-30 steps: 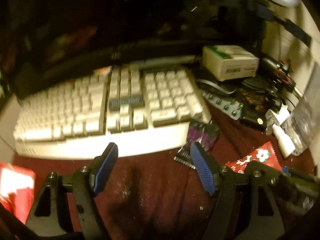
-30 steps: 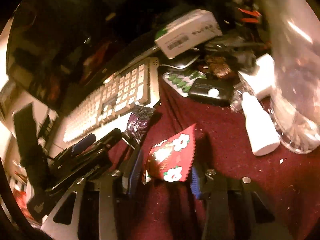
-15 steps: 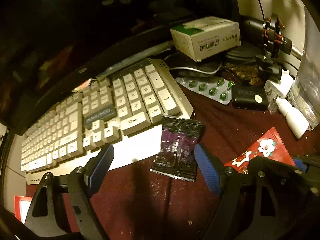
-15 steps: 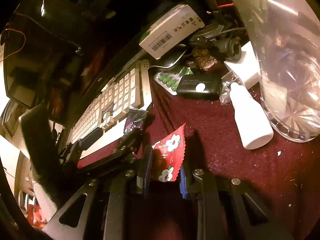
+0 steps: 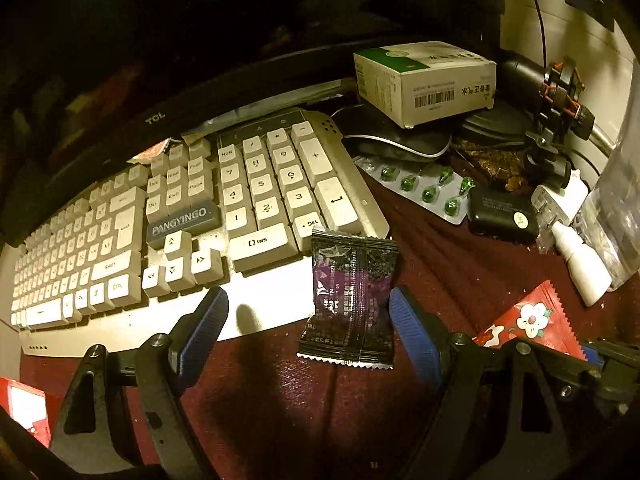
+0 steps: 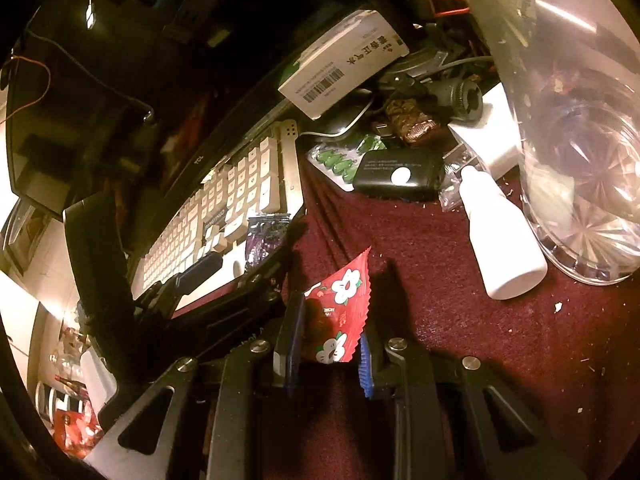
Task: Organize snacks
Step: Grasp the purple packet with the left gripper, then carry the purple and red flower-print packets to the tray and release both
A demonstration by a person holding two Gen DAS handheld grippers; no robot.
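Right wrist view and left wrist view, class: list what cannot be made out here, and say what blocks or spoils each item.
- Red snack packet: lower end hidden between the right gripper pads, right wrist view; cut by the black frame in the left wrist view.
- Purple snack packet: small print too fine, left wrist view; mostly hidden behind the left gripper, whose jaws are closing, in the right wrist view.
- Clear jar: contents lost in glare, cut by the edge.
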